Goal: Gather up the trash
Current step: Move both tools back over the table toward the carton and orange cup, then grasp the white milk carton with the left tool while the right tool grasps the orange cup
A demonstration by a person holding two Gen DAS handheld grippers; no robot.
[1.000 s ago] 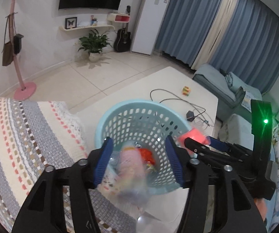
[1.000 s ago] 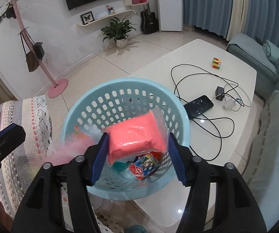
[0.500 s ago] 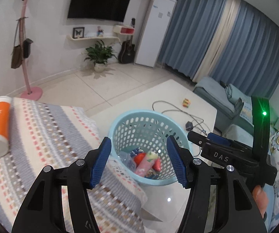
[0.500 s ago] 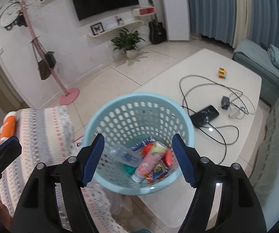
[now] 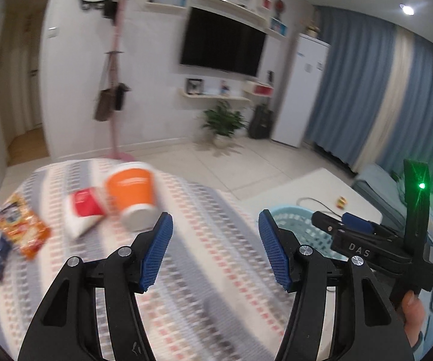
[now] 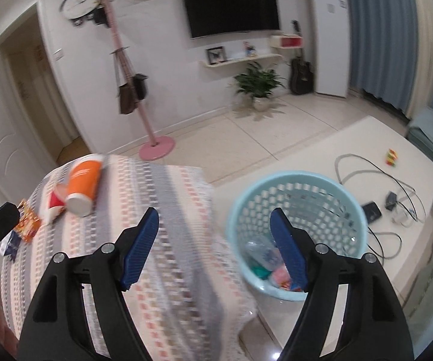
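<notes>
An orange cup [image 5: 130, 191] lies on its side on the striped cloth [image 5: 204, 282], with a red-and-white wrapper [image 5: 82, 210] and an orange snack packet [image 5: 20, 225] to its left. My left gripper [image 5: 214, 249] is open and empty, short of the cup. The light blue basket [image 6: 297, 207] stands on the white table and holds several pieces of trash [image 6: 272, 266]. My right gripper [image 6: 214, 246] is open and empty, between cloth and basket. The cup [image 6: 82, 182] and wrappers [image 6: 28, 224] also show in the right wrist view.
A phone [image 6: 371, 210], charger and cables [image 6: 397, 186] and a small puzzle cube [image 6: 391, 157] lie on the white table [image 6: 366, 141] right of the basket. A pink coat stand [image 6: 156, 147] is on the floor behind. A sofa [image 5: 375, 186] is at far right.
Both grippers dropped their items into the basket, opened, and swung up and left, away from the basket toward the striped cloth with the cup and wrappers.
</notes>
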